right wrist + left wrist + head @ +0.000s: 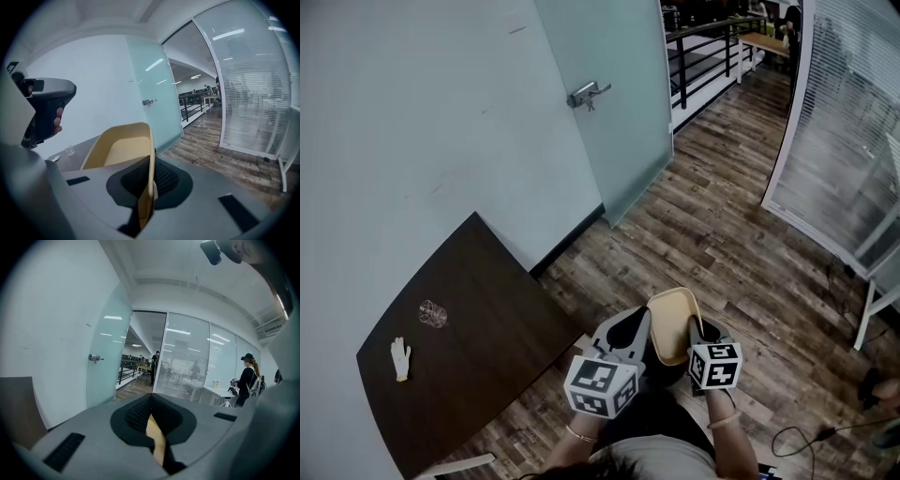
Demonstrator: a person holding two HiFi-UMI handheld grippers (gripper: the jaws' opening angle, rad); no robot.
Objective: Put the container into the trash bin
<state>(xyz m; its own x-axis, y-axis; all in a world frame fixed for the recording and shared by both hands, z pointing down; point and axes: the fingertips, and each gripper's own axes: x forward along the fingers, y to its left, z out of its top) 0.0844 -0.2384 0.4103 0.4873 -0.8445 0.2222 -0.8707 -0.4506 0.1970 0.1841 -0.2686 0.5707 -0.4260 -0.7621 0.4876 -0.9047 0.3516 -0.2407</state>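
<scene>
Right now, both tongs are pinching the pale tan, shallow, round-cornered container (672,323), which is hanging in the air just off the right-hand corner of the dark brown wooden surface (478,319). The left tongs (636,328) are clamping its left rim and the right tongs (697,330) are gripping its right rim, each pair pressed tight on the thin wall. Farther in on that surface, a clear glass (432,313) and a white glove (400,358) are sitting, well apart from the container.
</scene>
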